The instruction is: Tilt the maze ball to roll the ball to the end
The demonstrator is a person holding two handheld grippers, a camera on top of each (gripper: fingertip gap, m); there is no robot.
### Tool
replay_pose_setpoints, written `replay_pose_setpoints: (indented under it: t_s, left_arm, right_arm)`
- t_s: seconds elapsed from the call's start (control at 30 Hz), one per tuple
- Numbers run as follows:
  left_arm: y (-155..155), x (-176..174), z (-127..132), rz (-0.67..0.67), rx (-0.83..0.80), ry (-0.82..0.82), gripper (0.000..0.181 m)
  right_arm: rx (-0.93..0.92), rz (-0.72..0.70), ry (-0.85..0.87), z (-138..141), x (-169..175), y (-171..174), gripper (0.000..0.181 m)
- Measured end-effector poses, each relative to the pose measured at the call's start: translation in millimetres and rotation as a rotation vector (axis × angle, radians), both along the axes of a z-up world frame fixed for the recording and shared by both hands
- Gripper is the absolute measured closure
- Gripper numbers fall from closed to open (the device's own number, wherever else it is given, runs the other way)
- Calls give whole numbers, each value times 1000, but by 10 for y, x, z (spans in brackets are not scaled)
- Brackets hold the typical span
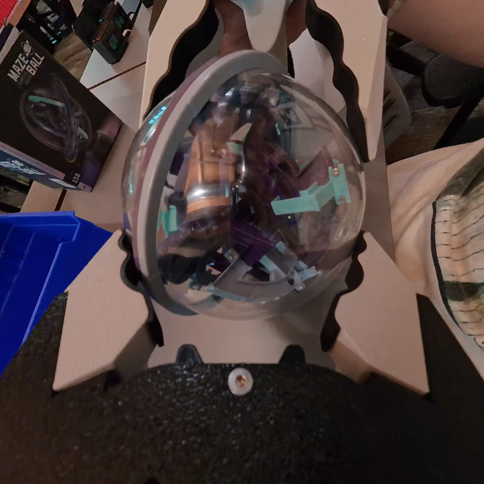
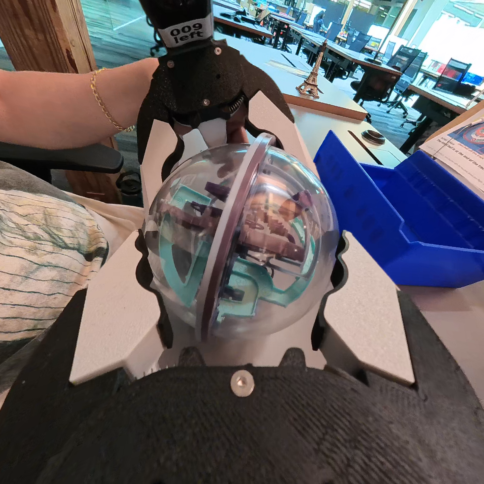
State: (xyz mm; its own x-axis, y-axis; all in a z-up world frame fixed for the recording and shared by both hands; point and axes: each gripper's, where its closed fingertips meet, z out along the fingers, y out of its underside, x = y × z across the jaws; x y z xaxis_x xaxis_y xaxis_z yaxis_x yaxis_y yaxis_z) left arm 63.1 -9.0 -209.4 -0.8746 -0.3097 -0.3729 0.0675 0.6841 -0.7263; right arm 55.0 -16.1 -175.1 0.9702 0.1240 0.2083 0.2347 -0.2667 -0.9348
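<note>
Right wrist view: maze ball (image 2: 241,241) reflections hide its small ball.

Dim, warm and slightly soft in the left wrist view, with motion blur on the maze ball (image 1: 243,188); brighter and sharper in the right wrist view, daylight from far windows (image 2: 450,44), glare streaks on the dome (image 2: 238,241), strong wide-angle bending at edges
</note>
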Motion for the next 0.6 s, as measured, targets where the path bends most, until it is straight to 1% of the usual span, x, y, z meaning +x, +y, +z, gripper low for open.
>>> replay_pose_setpoints:
  t_s: [0.17, 0.27, 0.37, 0.5, 0.53, 0.6]
  left_arm:
    - [70, -33, 3, 40, -14, 1, 29]
    - [118, -55, 14, 68, -56, 51, 32]
    - [194, -24, 6, 127, -118, 128, 32]
    - [281, 65, 3, 217, -285, 269, 33]
    - [286, 76, 9, 233, -344, 320, 34]
    - [268, 58, 13, 247, -460, 451, 37]
  right_arm:
    - [10, 15, -2, 7, -10, -13, 46]
    - [38, 21, 4, 35, -5, -3, 50]
    - [86, 5, 27, 99, 36, 24, 58]
    - [159, -50, 96, 185, 153, 78, 71]
    - [167, -61, 114, 180, 179, 97, 70]
    - [159, -61, 142, 130, 186, 134, 61]
